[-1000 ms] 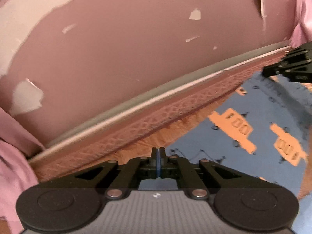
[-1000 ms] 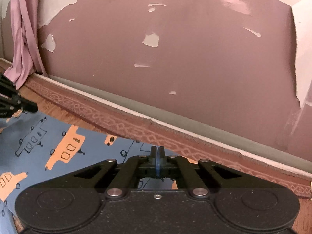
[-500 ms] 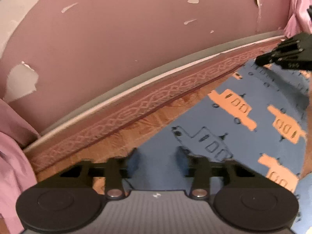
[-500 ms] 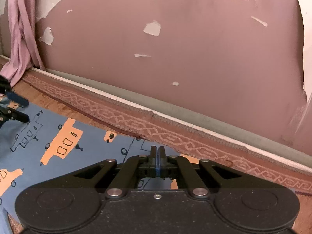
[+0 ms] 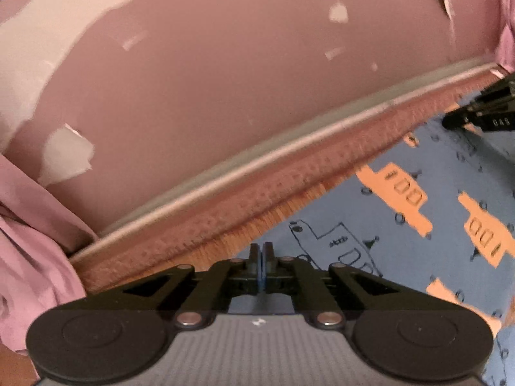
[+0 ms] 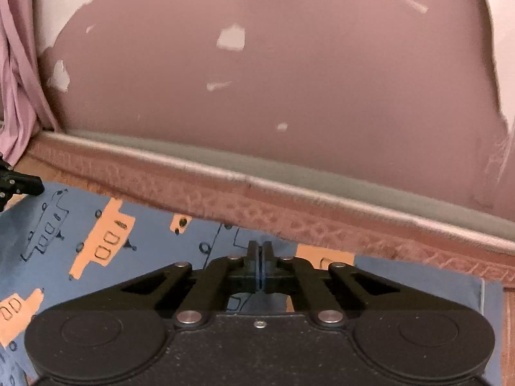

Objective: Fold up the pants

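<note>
Close behind, peeling wall [image 6: 322, 80], pink curtain [image 5: 29, 257], both grippers [image 5: 260, 251] [image 6: 260, 249] pinched on blue pants [image 5: 402, 225].

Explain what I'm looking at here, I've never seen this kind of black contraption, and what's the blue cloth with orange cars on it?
These are two handheld grippers, one in each of a person's hands, each with a camera that looks forward along its two fingers. One picture comes from the left gripper, the other from the right gripper. Each also glimpses the other at the picture's edge. The blue cloth is a pair of pants printed with orange vehicles, spread on a wooden floor near a patterned border at the foot of a pink wall with peeling paint. A pink curtain hangs to the side. Both grippers have their fingers pressed together at the pants' edge, seemingly pinching the fabric, though the grip itself is hard to see.
</note>
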`<state>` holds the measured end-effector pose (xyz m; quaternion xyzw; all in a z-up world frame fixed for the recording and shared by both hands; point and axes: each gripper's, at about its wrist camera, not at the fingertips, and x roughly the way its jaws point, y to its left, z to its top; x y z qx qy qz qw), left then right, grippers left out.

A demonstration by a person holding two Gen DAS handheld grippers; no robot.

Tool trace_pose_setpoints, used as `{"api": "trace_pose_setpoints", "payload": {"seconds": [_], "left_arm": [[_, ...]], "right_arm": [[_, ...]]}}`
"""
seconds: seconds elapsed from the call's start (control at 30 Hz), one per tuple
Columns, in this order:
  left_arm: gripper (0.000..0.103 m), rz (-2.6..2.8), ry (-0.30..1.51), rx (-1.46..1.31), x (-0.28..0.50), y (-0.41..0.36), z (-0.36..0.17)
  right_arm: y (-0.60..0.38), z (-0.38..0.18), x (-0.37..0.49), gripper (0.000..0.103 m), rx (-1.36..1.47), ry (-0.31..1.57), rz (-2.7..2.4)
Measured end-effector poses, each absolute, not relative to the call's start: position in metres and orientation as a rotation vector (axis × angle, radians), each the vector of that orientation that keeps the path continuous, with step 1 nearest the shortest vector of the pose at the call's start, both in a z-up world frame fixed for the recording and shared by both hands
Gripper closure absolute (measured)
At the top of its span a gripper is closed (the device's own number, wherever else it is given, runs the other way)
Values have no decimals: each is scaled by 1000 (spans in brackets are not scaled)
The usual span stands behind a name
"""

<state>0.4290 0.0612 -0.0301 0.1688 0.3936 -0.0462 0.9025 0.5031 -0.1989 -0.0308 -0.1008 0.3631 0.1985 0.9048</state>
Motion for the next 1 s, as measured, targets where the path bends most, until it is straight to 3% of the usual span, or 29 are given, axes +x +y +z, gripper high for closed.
{"api": "trace_pose_setpoints", "payload": {"seconds": [0.2, 0.37, 0.43, 0.47, 0.53, 0.63, 0.73, 0.97, 1.0], "left_arm": [[103, -1, 710, 334, 432, 61, -19], [102, 66, 753, 366, 449, 63, -37], [95, 62, 787, 317, 453, 71, -42], [87, 58, 788, 295, 451, 76, -41], [44, 41, 757, 269, 440, 92, -34], [20, -39, 695, 275, 422, 116, -22], [11, -108, 690, 296, 412, 141, -14], [12, -152, 822, 238, 415, 174, -24], [16, -144, 835, 256, 416, 173, -28]], "right_arm": [[-180, -14, 495, 103, -299, 586, 355], [-163, -34, 516, 103, -349, 636, 297], [-163, -41, 521, 98, -352, 673, 293], [-163, -41, 521, 94, -351, 674, 292], [-169, -37, 519, 62, -331, 658, 310], [-178, -25, 506, 31, -340, 607, 395], [-175, -16, 503, 16, -387, 595, 528], [-133, -6, 523, 12, -437, 667, 637], [-130, -8, 526, 13, -457, 686, 631]]}}
